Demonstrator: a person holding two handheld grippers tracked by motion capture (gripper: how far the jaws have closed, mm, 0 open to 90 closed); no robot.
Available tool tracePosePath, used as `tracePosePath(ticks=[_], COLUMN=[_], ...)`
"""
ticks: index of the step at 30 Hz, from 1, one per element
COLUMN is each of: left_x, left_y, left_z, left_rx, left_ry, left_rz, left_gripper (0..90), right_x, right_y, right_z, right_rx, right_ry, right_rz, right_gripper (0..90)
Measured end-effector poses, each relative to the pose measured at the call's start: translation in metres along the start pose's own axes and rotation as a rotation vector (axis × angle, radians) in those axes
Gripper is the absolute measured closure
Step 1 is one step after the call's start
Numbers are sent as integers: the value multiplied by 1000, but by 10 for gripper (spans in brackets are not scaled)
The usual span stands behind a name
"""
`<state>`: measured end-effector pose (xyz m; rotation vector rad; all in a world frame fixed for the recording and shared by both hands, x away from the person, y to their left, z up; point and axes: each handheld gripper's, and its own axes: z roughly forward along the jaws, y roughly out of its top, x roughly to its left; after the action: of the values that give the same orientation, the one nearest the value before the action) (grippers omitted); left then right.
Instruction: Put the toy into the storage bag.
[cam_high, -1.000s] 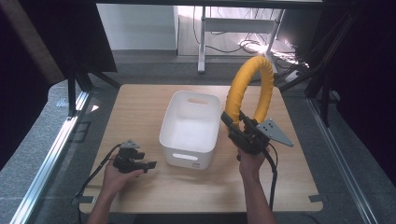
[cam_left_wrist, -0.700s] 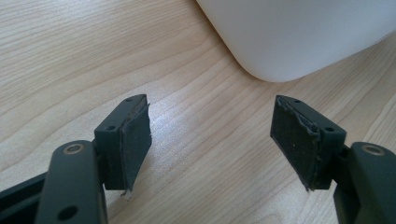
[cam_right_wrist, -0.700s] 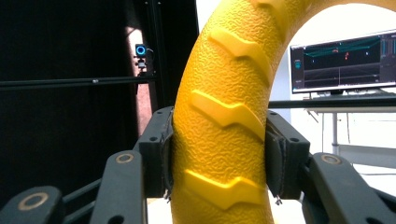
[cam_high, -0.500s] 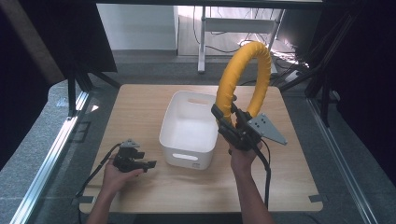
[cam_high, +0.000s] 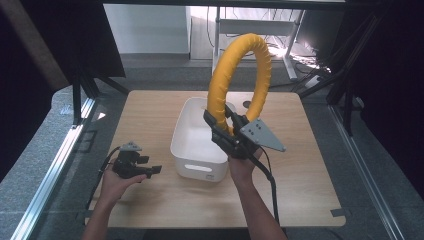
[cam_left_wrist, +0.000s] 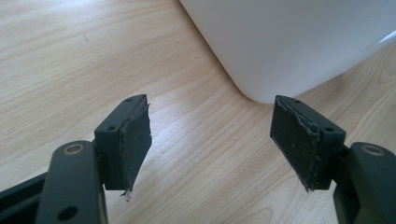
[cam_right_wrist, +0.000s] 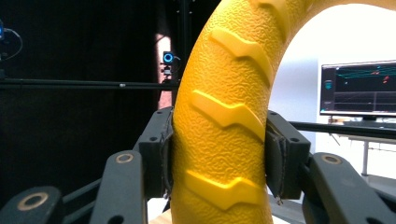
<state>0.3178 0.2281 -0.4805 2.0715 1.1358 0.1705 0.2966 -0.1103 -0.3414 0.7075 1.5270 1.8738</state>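
A big yellow ring (cam_high: 239, 80) with raised tread marks stands upright in the air, held over the right side of a white bin (cam_high: 197, 140). My right gripper (cam_high: 220, 126) is shut on the ring's lower left part; in the right gripper view the yellow ring (cam_right_wrist: 223, 116) is squeezed between both jaws of the right gripper (cam_right_wrist: 219, 149). My left gripper (cam_high: 150, 169) rests low on the table left of the bin, open. In the left gripper view the left gripper (cam_left_wrist: 210, 140) has nothing between its jaws and the white bin (cam_left_wrist: 289, 42) rounds off just ahead.
The wooden table (cam_high: 310, 170) has bare room right of the bin and along its front edge. A dark hole (cam_high: 247, 105) marks the tabletop behind the bin. Black frame legs (cam_high: 80, 95) and a metal rail (cam_high: 55, 165) flank the table. A lit monitor (cam_right_wrist: 357, 88) stands far off.
My right gripper has carried the ring leftward and higher, from beside the bin's right edge to over the bin. The left gripper has stayed put.
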Motion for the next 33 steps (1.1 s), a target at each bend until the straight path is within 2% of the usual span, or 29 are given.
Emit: tracePosePath(ticks=[9, 16, 19, 26, 33], left_x=[0, 1, 2, 2, 5], left_y=[0, 2, 2, 4, 12], left_z=[0, -4, -6, -9, -20], left_rx=[12, 9, 9, 7, -11], left_ry=[3, 8, 8, 5, 14], left_rz=[7, 8, 10, 12, 11], left_gripper=[292, 292, 292, 292, 292], right_x=[0, 2, 5, 11, 15], right_y=[-4, -4, -5, -4, -7], right_z=[11, 15, 19, 24, 25], right_rx=[12, 14, -5, -11, -17], right_ry=[30, 45, 35, 61, 77], right_rz=[34, 33, 44, 61, 74], right_gripper=[505, 505, 505, 505, 505])
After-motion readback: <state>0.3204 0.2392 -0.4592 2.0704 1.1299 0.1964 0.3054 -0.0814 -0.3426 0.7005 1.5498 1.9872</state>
